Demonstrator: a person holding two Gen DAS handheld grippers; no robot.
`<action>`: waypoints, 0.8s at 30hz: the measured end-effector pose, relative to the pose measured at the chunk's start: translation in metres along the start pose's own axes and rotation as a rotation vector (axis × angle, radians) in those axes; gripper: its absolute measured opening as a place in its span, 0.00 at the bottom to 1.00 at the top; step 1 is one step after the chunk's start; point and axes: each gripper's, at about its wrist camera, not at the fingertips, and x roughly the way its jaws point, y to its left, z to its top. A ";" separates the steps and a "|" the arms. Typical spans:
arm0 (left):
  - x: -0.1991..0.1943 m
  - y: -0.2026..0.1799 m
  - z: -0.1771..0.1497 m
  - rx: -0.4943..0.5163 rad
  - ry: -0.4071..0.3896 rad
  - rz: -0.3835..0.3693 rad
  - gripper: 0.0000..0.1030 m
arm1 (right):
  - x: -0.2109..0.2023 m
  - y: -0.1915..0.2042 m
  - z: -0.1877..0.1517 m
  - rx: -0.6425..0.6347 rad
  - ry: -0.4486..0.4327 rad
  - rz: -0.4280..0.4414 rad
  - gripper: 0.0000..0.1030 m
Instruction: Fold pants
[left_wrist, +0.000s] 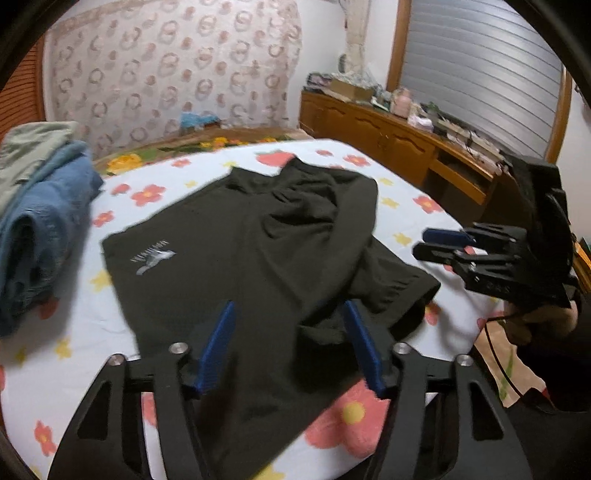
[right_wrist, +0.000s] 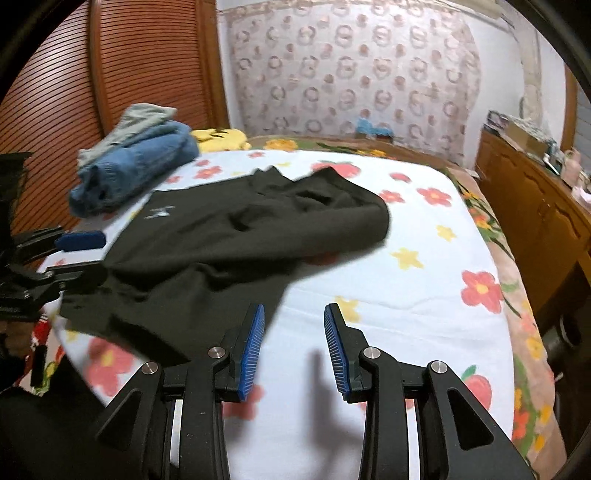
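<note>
Beyond and to the left of the left gripper's (left_wrist: 290, 345) fingers, a stack of folded blue and grey-green clothes (left_wrist: 35, 206) sits at the bed's edge, probably set aside so the middle stays free for folding. The dark pants (left_wrist: 258, 251) lie spread on the bed (left_wrist: 417, 218) over its flowered sheet, directly ahead of and partly beneath the left fingers, which stand spread apart and released, gripping nothing though cloth shows between them; they seem poised over the near hem to take a hold. The pants' long axis runs away from those fingers: the rumpled, bunched end lies far ahead, the flatter end nearest, with a pale logo (left_wrist: 153, 260) ahead and to their left. One panel spills toward the right, ending short of the right gripper (right_wrist: 293, 349), whose fingers are also parted and empty, with only bare sheet between them and the pants off their left fingertip.
</note>
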 end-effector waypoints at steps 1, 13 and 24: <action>0.002 -0.002 0.000 0.004 0.008 -0.003 0.52 | 0.003 0.001 -0.001 0.002 0.003 0.003 0.34; 0.009 -0.014 0.001 0.044 0.043 -0.024 0.20 | 0.013 0.015 -0.013 -0.034 -0.033 -0.029 0.35; -0.036 -0.002 0.019 0.007 -0.079 0.009 0.06 | 0.000 0.005 -0.021 -0.014 -0.005 -0.015 0.35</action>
